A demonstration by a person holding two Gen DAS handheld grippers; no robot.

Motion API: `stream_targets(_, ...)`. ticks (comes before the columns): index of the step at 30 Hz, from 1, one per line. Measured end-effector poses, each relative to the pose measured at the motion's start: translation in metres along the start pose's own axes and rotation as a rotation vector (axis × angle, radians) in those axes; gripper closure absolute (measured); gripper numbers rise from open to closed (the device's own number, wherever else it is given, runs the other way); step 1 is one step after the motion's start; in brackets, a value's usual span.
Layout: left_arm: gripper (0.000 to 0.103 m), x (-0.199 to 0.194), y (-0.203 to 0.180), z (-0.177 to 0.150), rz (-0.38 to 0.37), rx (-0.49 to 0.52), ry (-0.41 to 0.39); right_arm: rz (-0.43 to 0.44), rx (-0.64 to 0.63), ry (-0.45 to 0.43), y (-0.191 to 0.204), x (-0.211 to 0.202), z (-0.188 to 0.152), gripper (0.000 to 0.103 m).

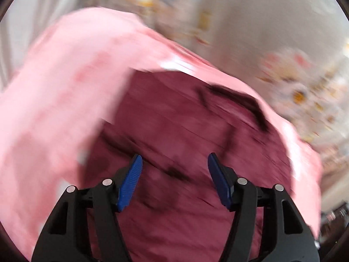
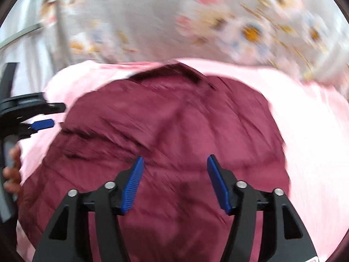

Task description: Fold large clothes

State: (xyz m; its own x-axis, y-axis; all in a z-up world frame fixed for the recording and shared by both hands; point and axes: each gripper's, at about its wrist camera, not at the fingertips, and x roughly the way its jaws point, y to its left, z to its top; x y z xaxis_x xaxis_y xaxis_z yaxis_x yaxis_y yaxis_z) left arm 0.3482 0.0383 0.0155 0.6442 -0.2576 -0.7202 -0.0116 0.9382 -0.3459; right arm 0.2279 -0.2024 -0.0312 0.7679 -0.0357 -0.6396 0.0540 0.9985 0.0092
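Observation:
A maroon garment (image 1: 178, 135) lies spread on a pink sheet (image 1: 54, 100); both views are blurred by motion. Its dark collar (image 1: 240, 100) points away from me. My left gripper (image 1: 174, 163) is open and empty above the maroon cloth. My right gripper (image 2: 175, 166) is open and empty above the same garment (image 2: 165, 126), whose collar (image 2: 174, 71) lies at the far end. The left gripper (image 2: 43, 123) also shows at the left edge of the right wrist view, beside the garment's left edge, with the person's hand (image 2: 12, 170) behind it.
A floral bedsheet (image 2: 240, 26) lies beyond the pink sheet (image 2: 305, 131). It also shows in the left wrist view (image 1: 305, 91) at the right. A pale curtain or wall (image 1: 32, 11) is at the far left.

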Motion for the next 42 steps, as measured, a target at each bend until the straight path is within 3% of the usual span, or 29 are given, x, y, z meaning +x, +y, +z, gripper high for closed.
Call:
stream_targets(5,0.046,0.039,0.023,0.018,0.139,-0.029,0.04,0.059,-0.043,0.038,0.03,0.047,0.03,0.041)
stream_targets(9,0.05,0.065,0.032,0.003,0.178,-0.01,0.104,0.056,-0.036,0.123,0.039,0.09,0.033,0.041)
stream_targets(10,0.05,0.068,0.034,-0.001,0.184,-0.007,0.111,0.06,-0.032,0.146,0.039,0.096,0.029,0.053)
stream_targets(11,0.05,0.071,0.035,-0.004,0.186,-0.003,0.113,0.054,-0.005,0.16,0.031,0.099,0.026,0.085)
stream_targets(12,0.05,0.072,0.036,-0.006,0.188,0.005,0.11,0.047,0.041,0.153,0.022,0.096,0.025,0.099)
stream_targets(14,0.049,0.07,0.037,-0.008,0.181,0.013,0.105,0.097,0.217,0.082,-0.012,0.071,0.02,0.1)
stream_targets(16,0.049,0.071,0.042,-0.009,0.168,0.011,0.103,0.072,0.362,0.047,-0.051,0.048,0.007,0.099)
stream_targets(20,0.047,0.068,0.042,-0.012,0.159,0.002,0.097,0.01,0.505,0.178,-0.098,0.048,-0.037,0.087)
stream_targets(22,0.049,0.064,0.044,-0.011,0.12,-0.032,0.106,0.001,0.525,0.173,-0.105,0.037,-0.048,0.085)
stream_targets(24,0.049,0.057,0.05,-0.009,0.062,-0.087,0.115,-0.028,0.502,0.143,-0.104,0.024,-0.046,0.075)
stream_targets(26,0.049,0.05,0.059,-0.006,-0.013,-0.166,0.126,-0.029,0.496,0.106,-0.105,0.017,-0.039,0.055)
stream_targets(31,0.05,0.058,0.068,0.001,-0.088,-0.249,0.172,-0.035,0.513,0.083,-0.115,0.025,-0.027,0.053)
stream_targets(33,0.055,0.064,0.073,0.004,-0.095,-0.286,0.177,-0.028,0.496,0.105,-0.114,0.037,-0.023,0.059)
stream_targets(34,0.078,0.066,0.075,0.005,-0.094,-0.303,0.178,-0.009,0.481,0.121,-0.113,0.042,-0.019,0.086)
stream_targets(35,0.094,0.068,0.078,0.005,-0.094,-0.318,0.186,0.014,0.475,0.114,-0.111,0.038,-0.013,0.101)
stream_targets(36,0.102,0.068,0.079,0.006,-0.105,-0.33,0.192,0.029,0.475,0.079,-0.11,0.03,-0.009,0.101)
stream_targets(37,0.102,0.063,0.08,0.008,-0.133,-0.341,0.177,0.033,0.463,0.025,-0.108,0.017,-0.002,0.101)
stream_targets(39,0.103,0.048,0.079,0.011,-0.12,-0.305,0.135,0.01,0.405,-0.073,-0.103,-0.011,0.014,0.101)
stream_targets(42,0.103,0.029,0.076,0.008,-0.096,-0.24,0.08,-0.048,0.321,-0.035,-0.099,-0.006,0.009,0.101)
